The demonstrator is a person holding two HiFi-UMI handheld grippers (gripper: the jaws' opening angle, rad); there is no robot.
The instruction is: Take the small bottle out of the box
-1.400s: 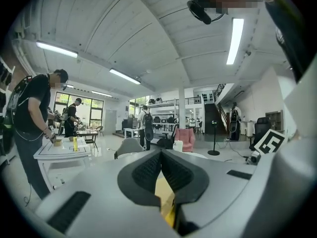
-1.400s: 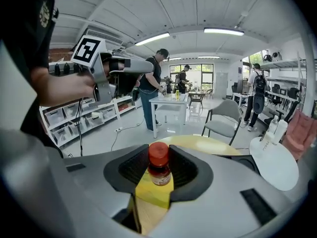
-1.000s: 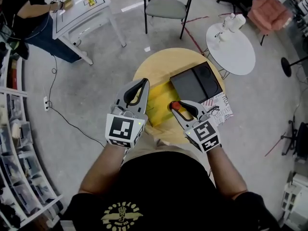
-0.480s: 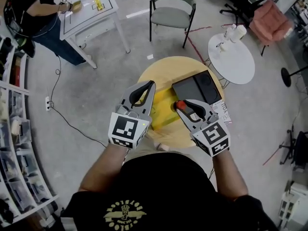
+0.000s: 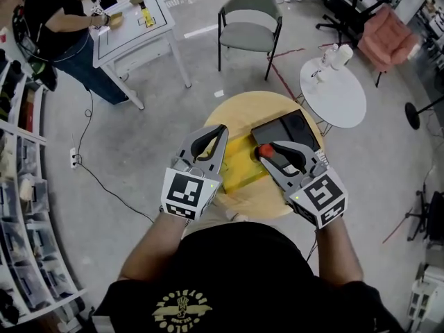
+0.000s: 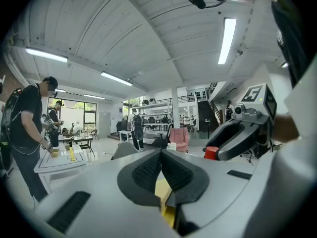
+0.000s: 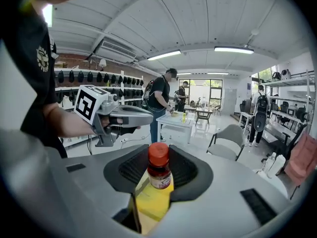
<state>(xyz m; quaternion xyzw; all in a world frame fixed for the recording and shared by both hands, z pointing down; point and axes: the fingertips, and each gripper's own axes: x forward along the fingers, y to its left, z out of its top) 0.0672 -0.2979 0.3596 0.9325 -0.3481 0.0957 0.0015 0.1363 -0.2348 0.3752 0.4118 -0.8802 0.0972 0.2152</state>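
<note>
My right gripper (image 5: 264, 150) is shut on the small bottle (image 5: 266, 150), a clear bottle with a red cap and a label. It hangs above the open yellow box (image 5: 239, 166) on the round wooden table (image 5: 236, 109). In the right gripper view the bottle (image 7: 159, 171) stands upright between the dark pads (image 7: 185, 168), with the yellow box (image 7: 152, 201) below. My left gripper (image 5: 220, 131) hovers over the box's left side with its jaws shut on nothing. In the left gripper view the left gripper's (image 6: 161, 156) pads touch at the tip.
A black case (image 5: 288, 129) lies on the table's right part, beside the box. A white round table (image 5: 334, 96) with bottles stands at the right, a grey chair (image 5: 250, 30) behind. A person (image 5: 59, 26) works at a white table (image 5: 135, 30) top left. Shelves (image 5: 24, 207) line the left.
Both grippers have come up a little toward the camera and drifted right over the table. The bottle stays in the right gripper's grip; the left stays shut.
</note>
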